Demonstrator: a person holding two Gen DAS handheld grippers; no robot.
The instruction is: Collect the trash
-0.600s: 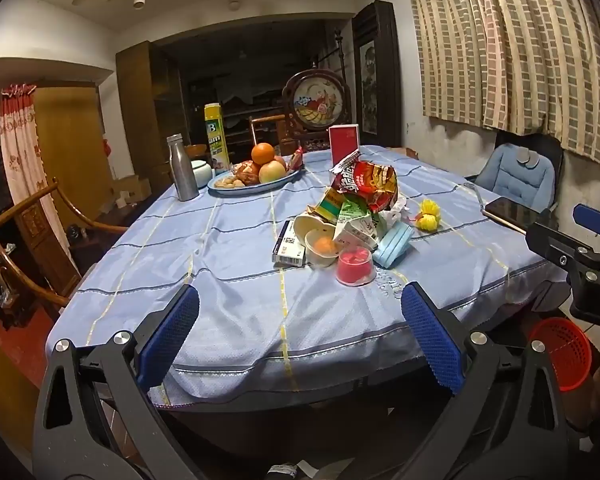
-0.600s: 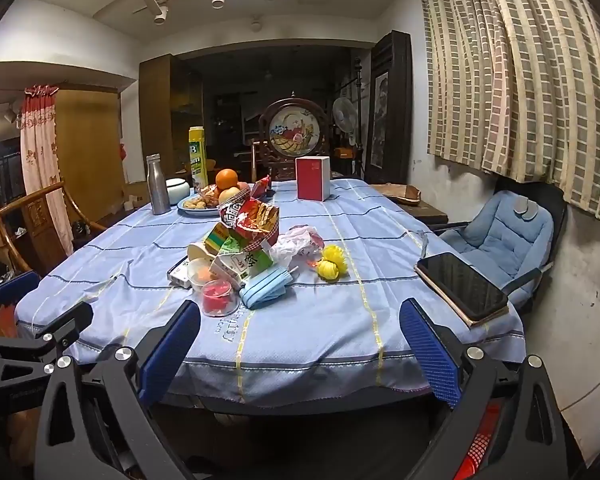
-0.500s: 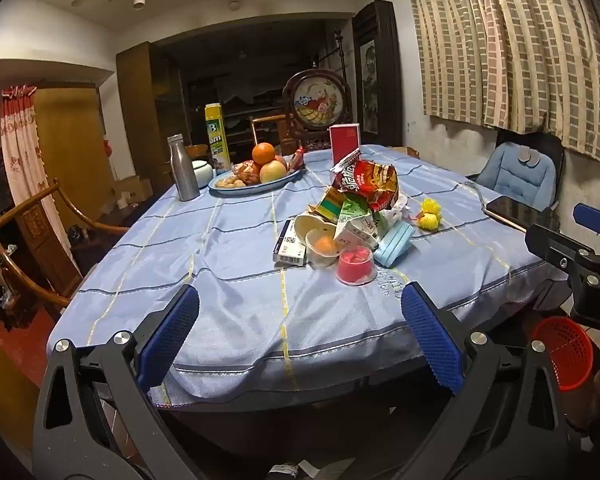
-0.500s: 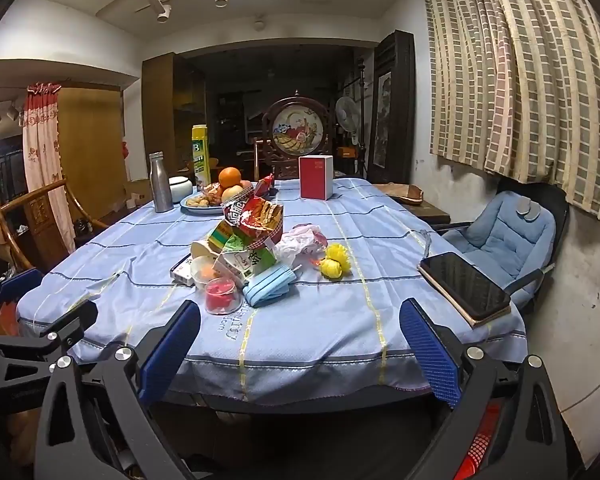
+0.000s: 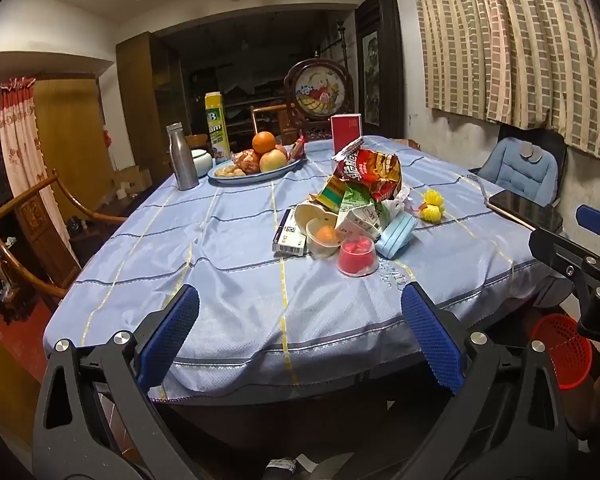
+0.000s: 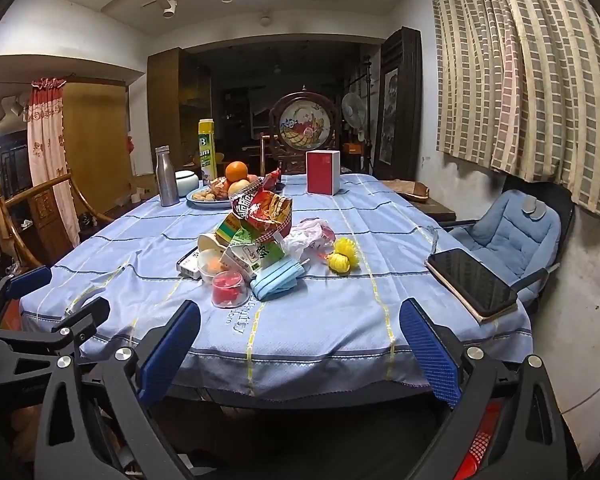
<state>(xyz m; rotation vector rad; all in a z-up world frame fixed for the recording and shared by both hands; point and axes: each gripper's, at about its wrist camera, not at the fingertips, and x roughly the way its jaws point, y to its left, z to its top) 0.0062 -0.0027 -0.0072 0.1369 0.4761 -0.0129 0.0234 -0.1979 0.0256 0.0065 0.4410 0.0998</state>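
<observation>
**Blue cloth, one pile of trash, nothing picked up yet**

Blue-striped tablecloth (image 5: 228, 240) covers the whole table, and the trash heap (image 5: 352, 212) sits around the middle of it, roughly 12 o'clock from both cameras and well beyond the near edge. From the left wrist view the pile breaks down like this: a red chip bag (image 5: 370, 172) on top, crushed drink cartons (image 5: 358, 210) under it, a clear cup with something orange inside (image 5: 324, 234), a red jelly cup (image 5: 356, 258) nearest the edge, a folded blue face mask (image 5: 396, 232) at about 3 o'clock of the cups, and a flat white box (image 5: 290, 234) at 9 o'clock.

Both tools are empty. The left gripper (image 5: 300, 332) has its jaws spread as wide as they go with only tablecloth showing between them, and the right gripper (image 6: 300, 340) is the same. Each hangs off the near edge of the table, tilted a bit downward.

So this reads as the very start: the approach, before any first grab. A red mesh basket (image 5: 560, 350) sits low on the floor at about 4 o'clock in the left view, which is probably where the trash goes.

Next move probably means reaching forward over the cloth to the closest piece, likely the jelly cup or the mask. The fruit plate (image 5: 256, 170), steel bottle (image 5: 182, 158) and tablet (image 6: 470, 282) look like keepers, so best avoided.
</observation>
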